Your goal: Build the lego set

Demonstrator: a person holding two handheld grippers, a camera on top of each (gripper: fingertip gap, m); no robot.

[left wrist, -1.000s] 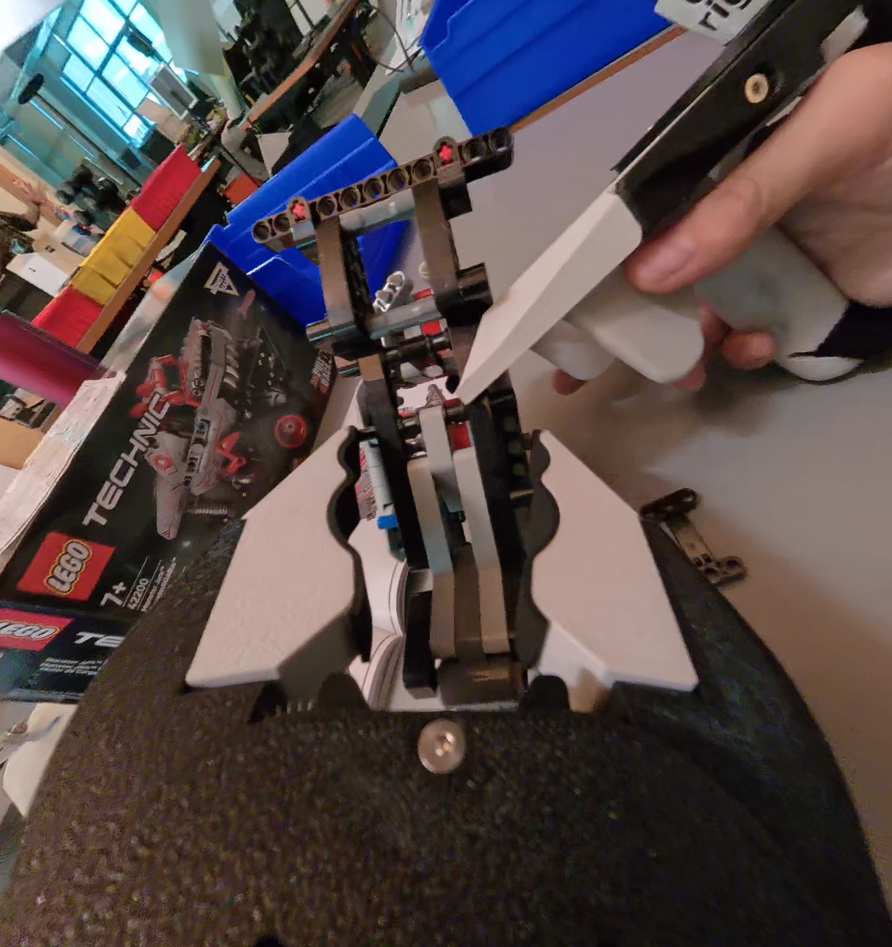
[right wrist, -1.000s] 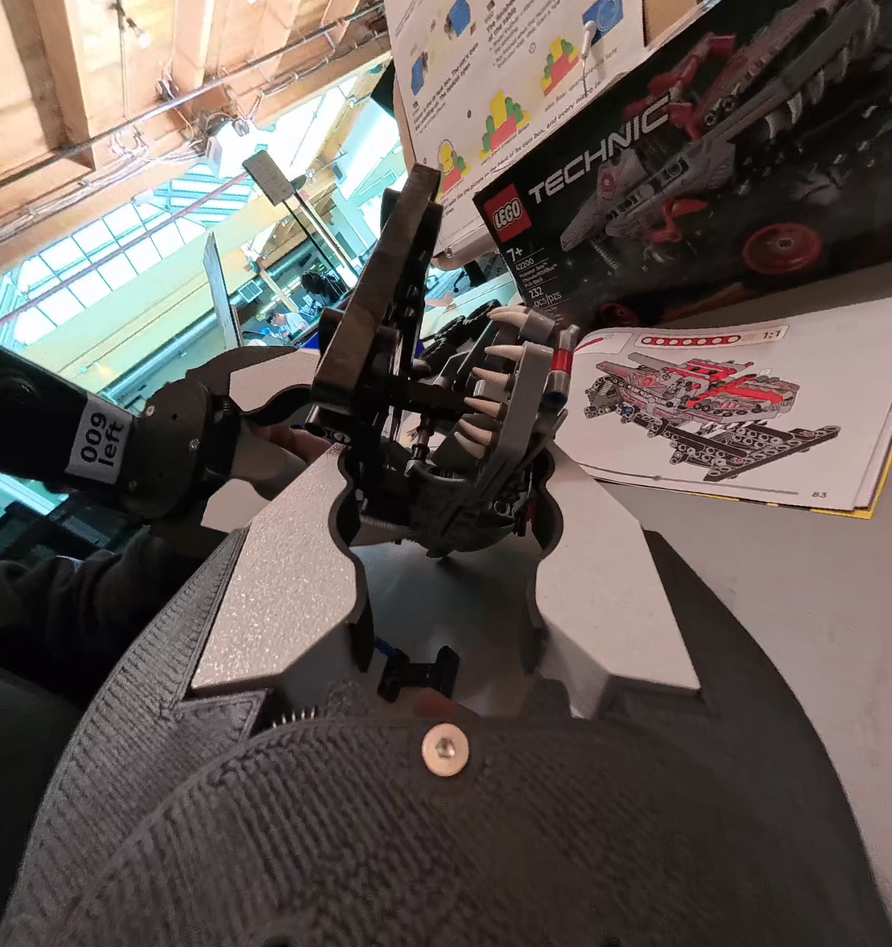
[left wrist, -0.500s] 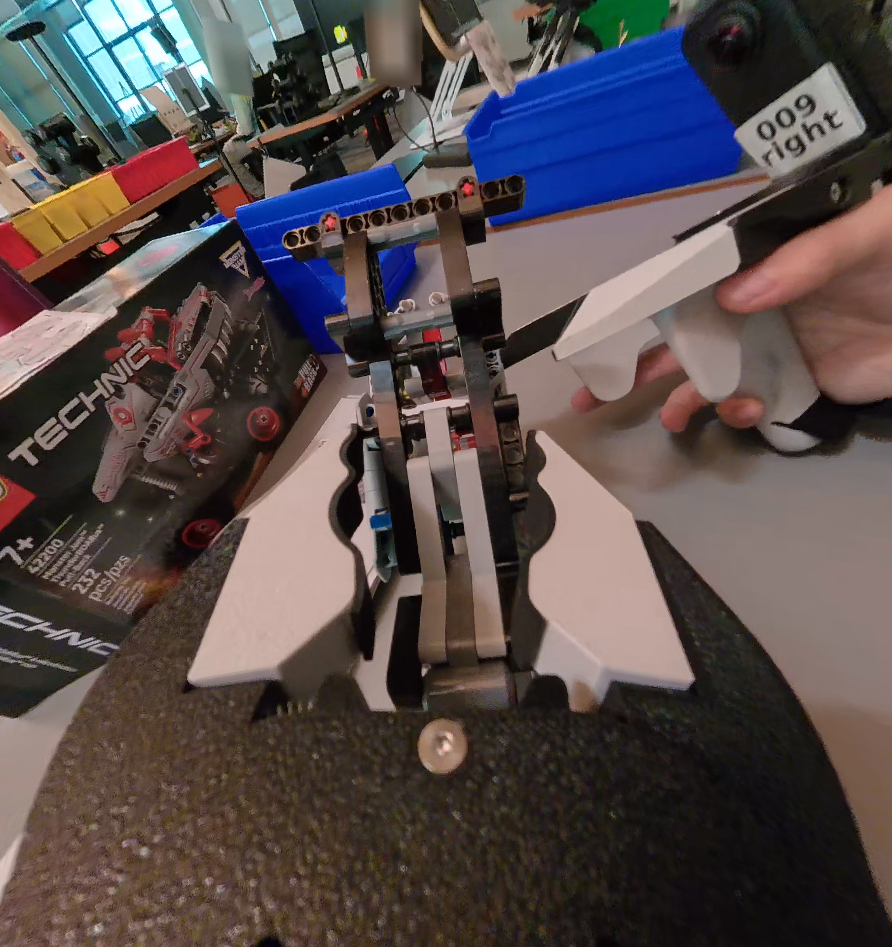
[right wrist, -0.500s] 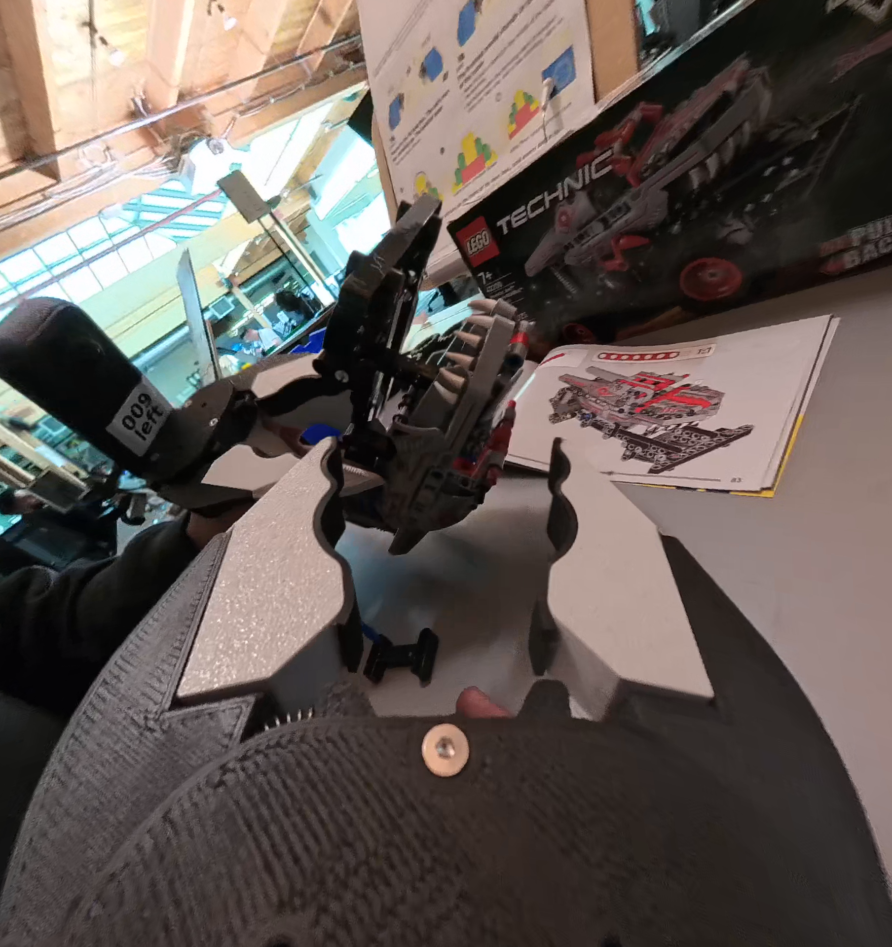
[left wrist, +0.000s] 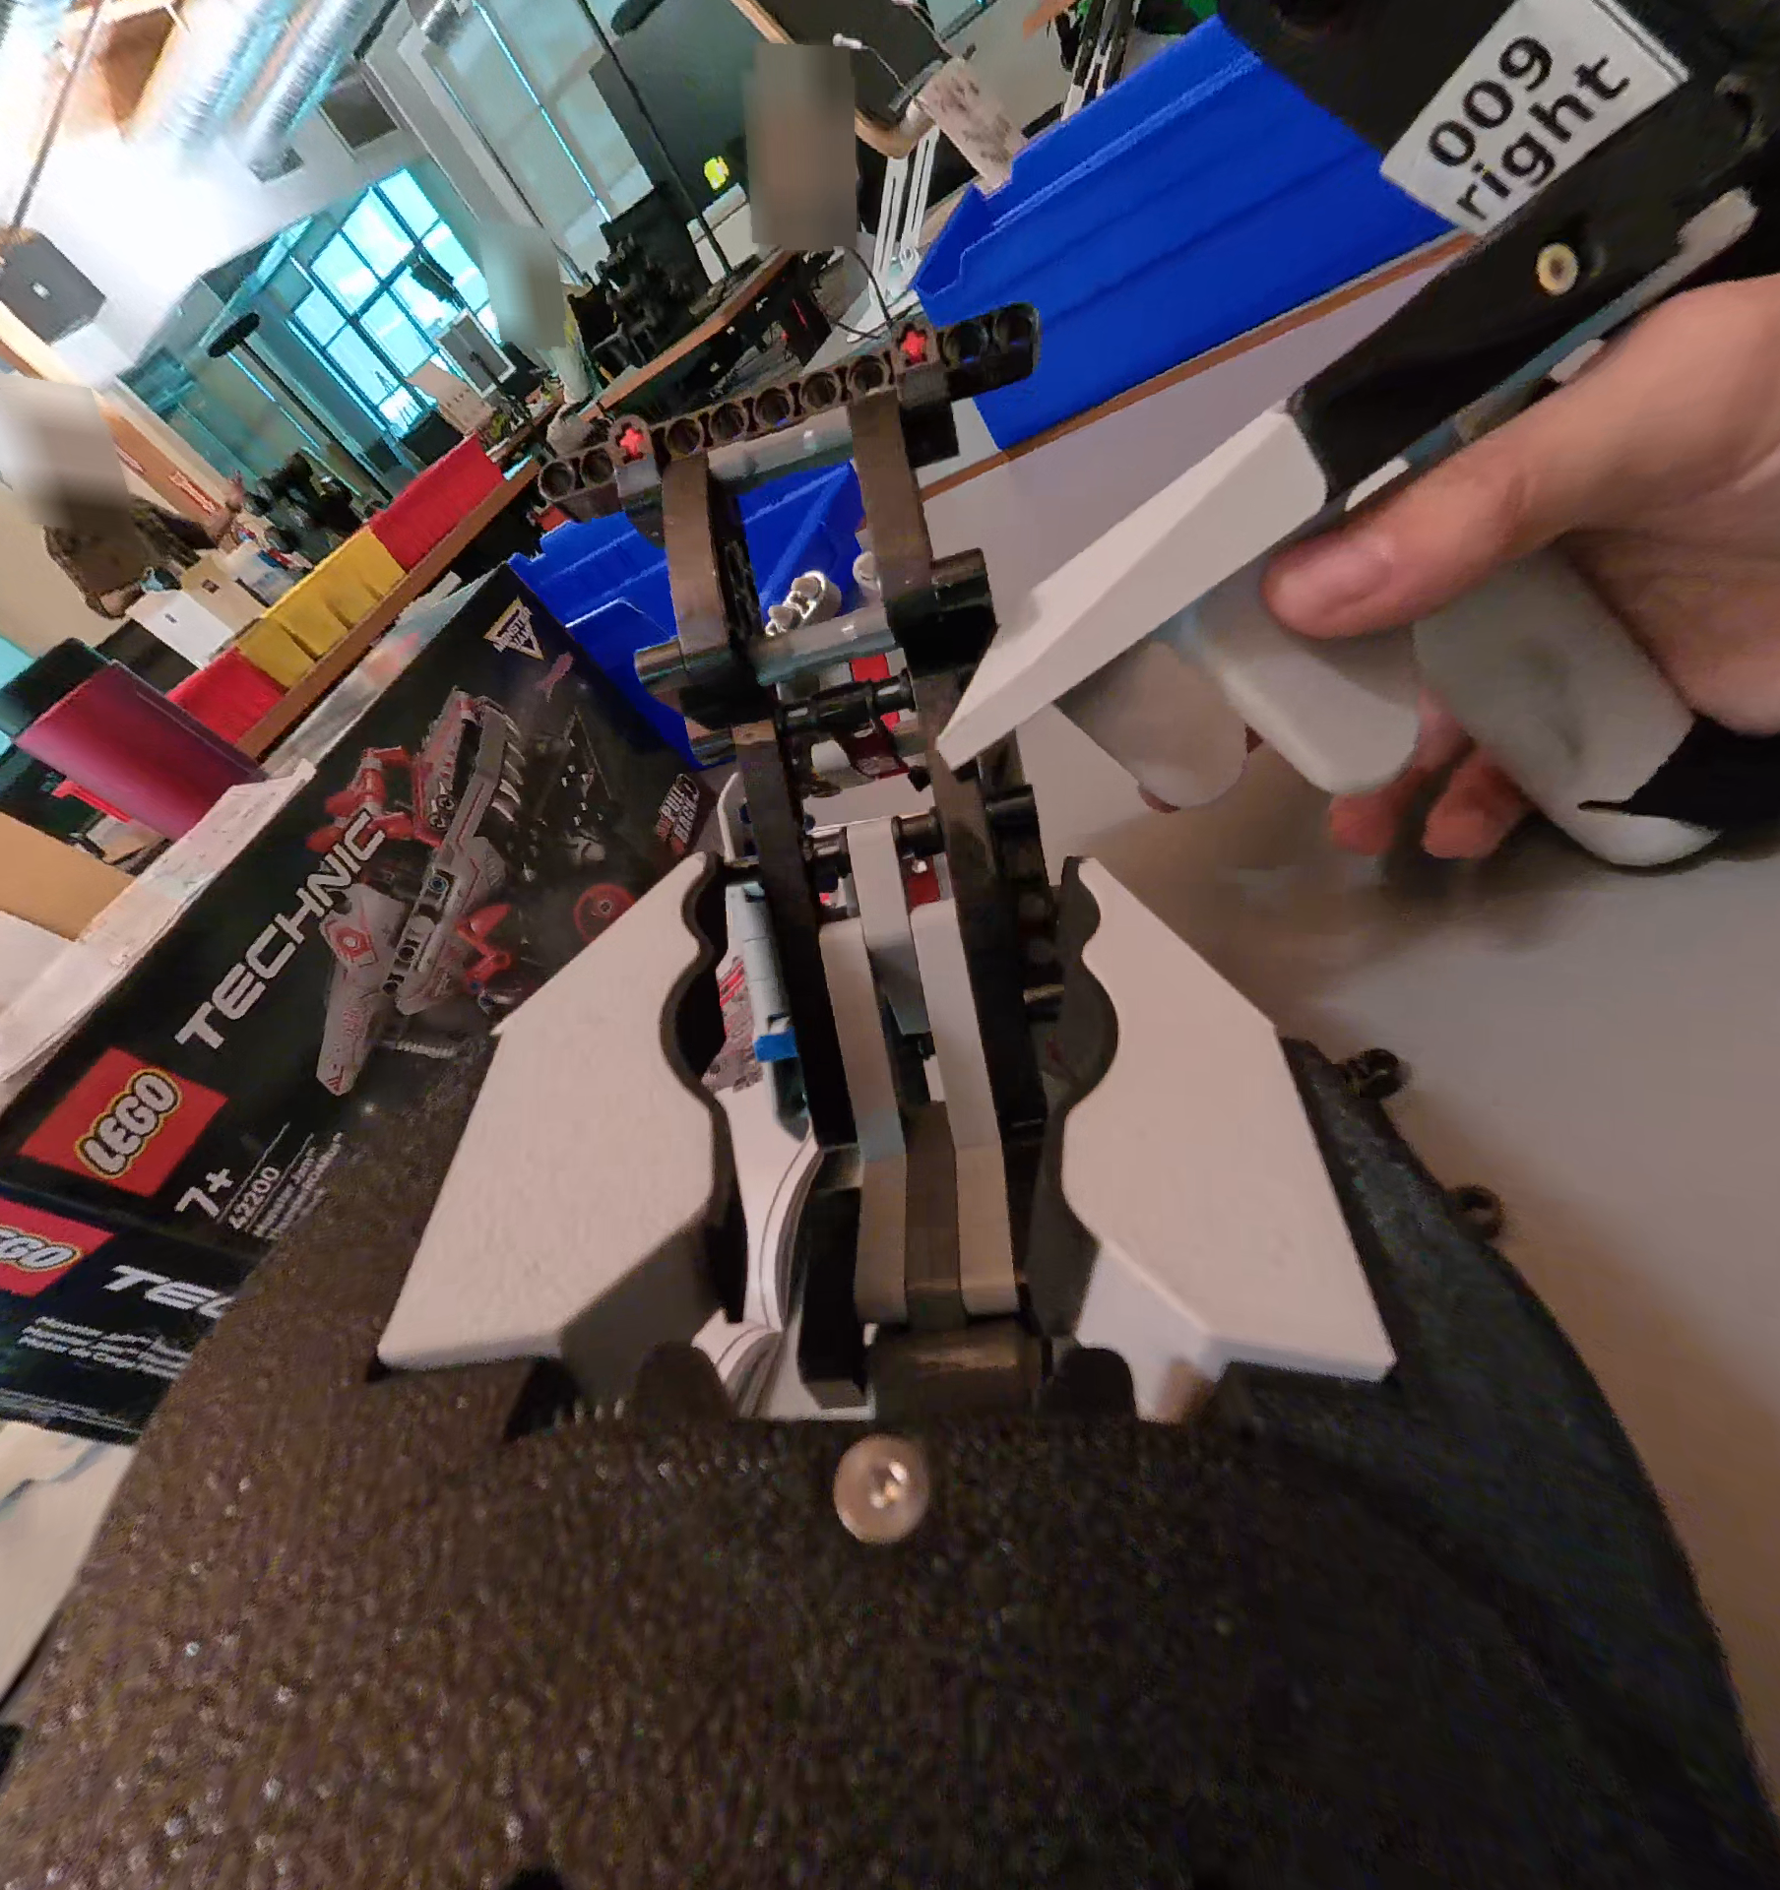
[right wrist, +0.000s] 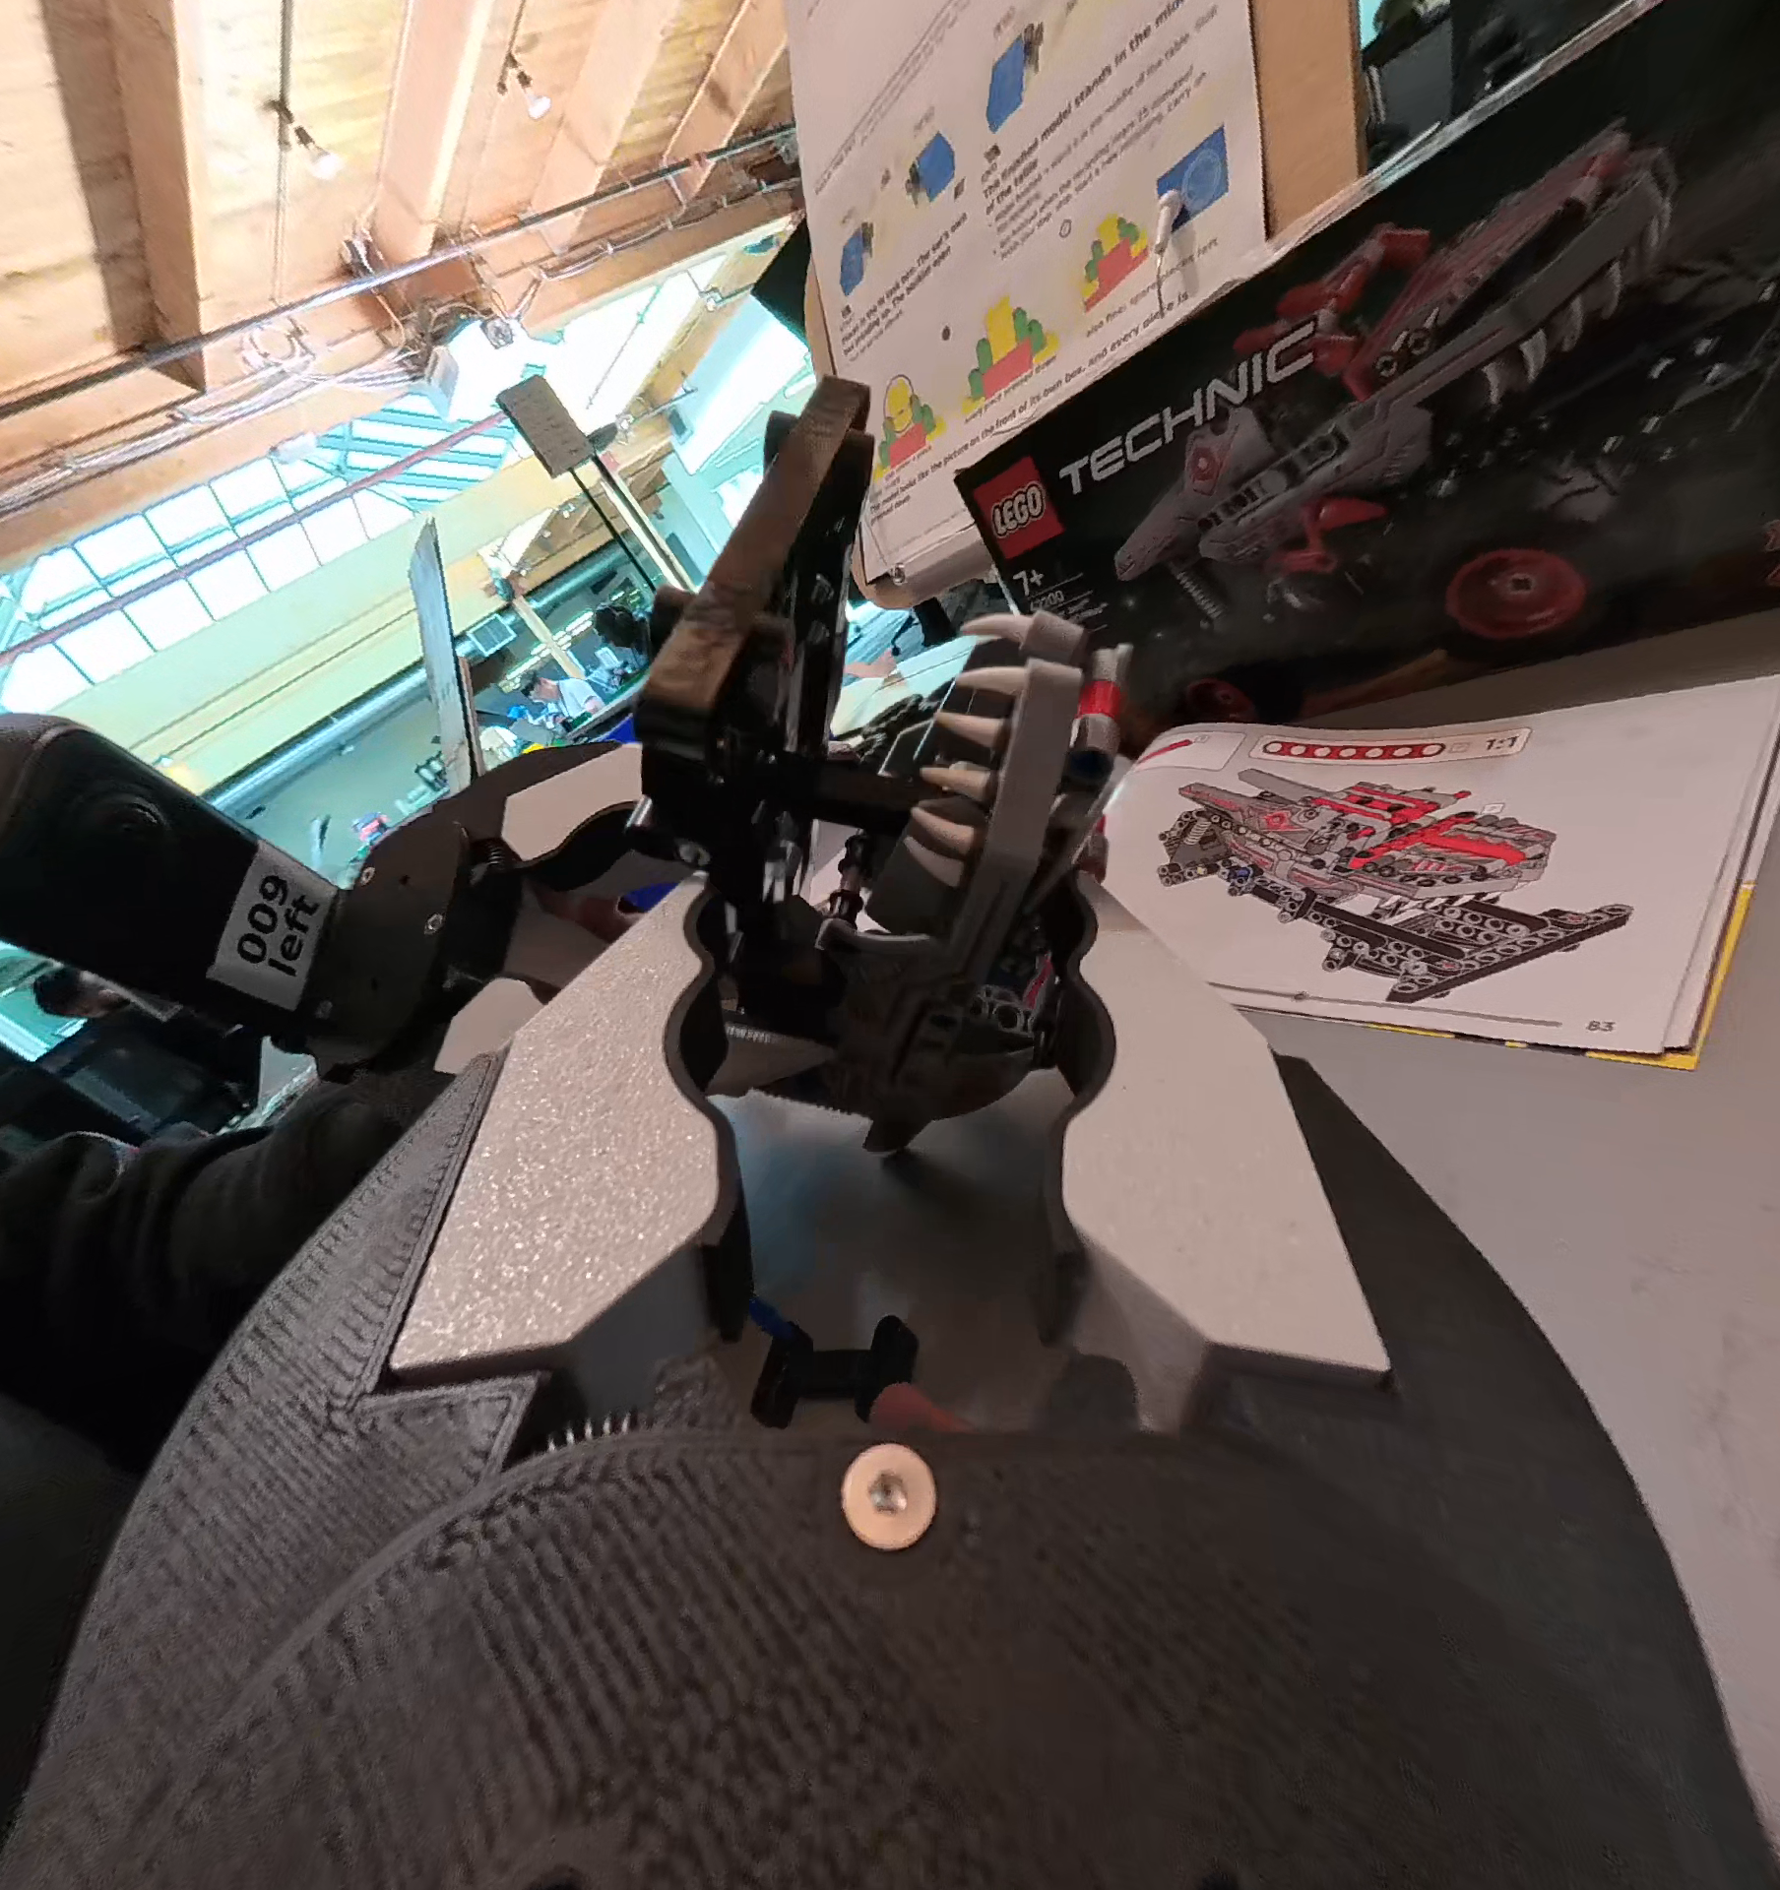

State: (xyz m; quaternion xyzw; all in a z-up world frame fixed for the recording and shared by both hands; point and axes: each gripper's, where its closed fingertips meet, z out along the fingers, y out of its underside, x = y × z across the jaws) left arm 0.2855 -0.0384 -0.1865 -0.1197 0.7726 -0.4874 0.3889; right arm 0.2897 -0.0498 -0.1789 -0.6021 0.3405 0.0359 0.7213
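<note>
Fingers of our left gripper [left wrist: 881,1033] clamp the model [left wrist: 845,777] upright at frame centre. From the upper right, a hand [left wrist: 1622,532] angles the right gripper [right wrist: 891,982] in, spread around the model's toothed end; whether it grips, we cannot tell.

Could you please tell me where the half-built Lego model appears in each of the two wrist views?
Left wrist view: Lego model stands upright at centre, clamped in the left claw.
Right wrist view: model sits centre, above the right claw.
Shared landmark: the Lego box.
</note>
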